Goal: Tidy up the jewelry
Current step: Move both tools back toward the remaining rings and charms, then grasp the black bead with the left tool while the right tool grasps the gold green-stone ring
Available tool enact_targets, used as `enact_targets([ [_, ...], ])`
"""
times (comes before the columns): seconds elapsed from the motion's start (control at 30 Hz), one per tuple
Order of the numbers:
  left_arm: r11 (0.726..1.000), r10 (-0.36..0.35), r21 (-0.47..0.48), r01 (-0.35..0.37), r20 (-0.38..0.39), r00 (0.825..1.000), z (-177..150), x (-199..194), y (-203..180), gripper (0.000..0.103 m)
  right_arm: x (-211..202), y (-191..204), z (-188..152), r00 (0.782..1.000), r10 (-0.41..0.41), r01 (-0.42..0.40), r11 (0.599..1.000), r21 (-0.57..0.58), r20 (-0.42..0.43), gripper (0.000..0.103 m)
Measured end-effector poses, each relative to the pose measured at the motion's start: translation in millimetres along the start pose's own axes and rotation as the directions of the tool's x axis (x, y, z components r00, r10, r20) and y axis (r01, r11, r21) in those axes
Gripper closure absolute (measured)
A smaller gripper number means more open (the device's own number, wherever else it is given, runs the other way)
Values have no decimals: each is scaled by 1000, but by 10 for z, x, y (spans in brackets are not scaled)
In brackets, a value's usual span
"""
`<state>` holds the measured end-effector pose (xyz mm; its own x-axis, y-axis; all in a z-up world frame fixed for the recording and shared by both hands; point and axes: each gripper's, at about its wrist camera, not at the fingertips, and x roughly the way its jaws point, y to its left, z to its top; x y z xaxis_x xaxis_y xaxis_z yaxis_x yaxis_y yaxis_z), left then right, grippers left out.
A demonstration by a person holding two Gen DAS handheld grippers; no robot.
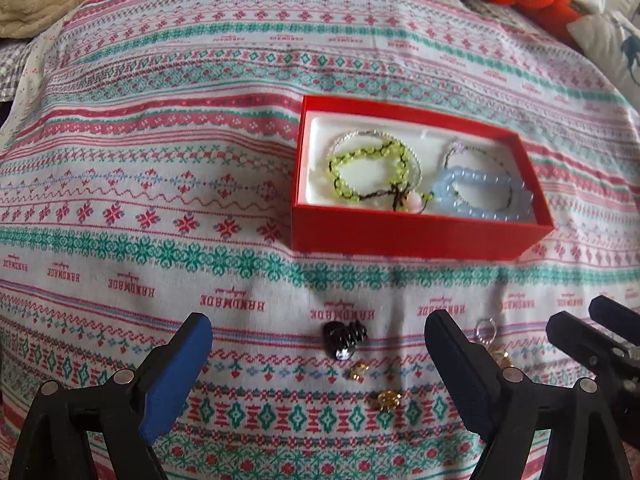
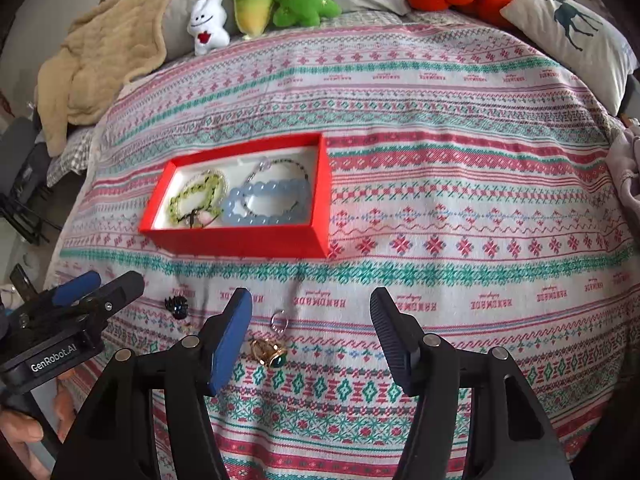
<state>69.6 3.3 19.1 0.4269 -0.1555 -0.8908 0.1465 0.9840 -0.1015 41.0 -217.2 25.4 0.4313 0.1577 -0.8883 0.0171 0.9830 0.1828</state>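
A patterned bedspread [image 2: 440, 184] covered the bed, and on it sat a red box [image 2: 240, 240] already holding a green bead bracelet [image 1: 368, 172] and a blue bead bracelet [image 1: 484, 192]. Nearer, both claws hung spread and empty: the left gripper [image 1: 320, 344] over a dark hair clip [image 1: 345, 338] and small gold earrings [image 1: 386, 400], the right gripper [image 2: 310, 340] just beside a gold ring [image 2: 269, 351] and a silver ring [image 2: 279, 322]. Loose small pieces seemingly remained to box; next would likely be a fine, careful pinch
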Motion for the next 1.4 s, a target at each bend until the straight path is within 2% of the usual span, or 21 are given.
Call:
enact_targets([
  [0.1, 1000, 14, -22, -15, -68, 998, -123, 135, 19, 13, 128, 108, -172, 998, -34, 30, 997, -75, -47, 35],
  [0.23, 997, 13, -69, -18, -69, 998, -251, 165, 78, 13, 240, 142, -362, 994, -75, 63, 987, -145, -76, 35],
  [0.37, 993, -1, -114, -8, -81, 997, -323, 252, 102, 13, 321, 111, -477, 993, -73, 58, 986, -159, -92, 35],
  [0.5, 993, -46, -112, 35, -97, 994, -362, 329, 32, 15, 341, 77, -481, 994, -64, 52, 988, -145, -83, 35],
  [0.7, 989, -96, -120, 88, -65, 993, -343, 326, 29, 30, 323, 62, -468, 995, -48, 37, 991, -130, -83, 35],
  [0.87, 992, -78, -107, 73, -45, 996, -291, 388, 3, 48, 338, 81, -447, 995, -57, 46, 990, -132, -83, 35],
  [1.0, 995, -65, -83, 61, -41, 997, -215, 465, -108, 59, 391, 147, -436, 994, -66, 54, 989, -139, -85, 35],
  [1.2, 995, -62, -77, 58, -50, 997, -153, 516, -183, 82, 432, 207, -424, 994, -73, 61, 988, -139, -81, 35],
  [1.27, 994, -75, -83, 70, -55, 996, -146, 520, -175, 95, 439, 228, -420, 994, -74, 62, 989, -137, -82, 35],
  [1.4, 991, -95, -102, 89, -64, 993, -139, 494, -107, 100, 447, 261, -405, 994, -62, 49, 990, -133, -89, 35],
])
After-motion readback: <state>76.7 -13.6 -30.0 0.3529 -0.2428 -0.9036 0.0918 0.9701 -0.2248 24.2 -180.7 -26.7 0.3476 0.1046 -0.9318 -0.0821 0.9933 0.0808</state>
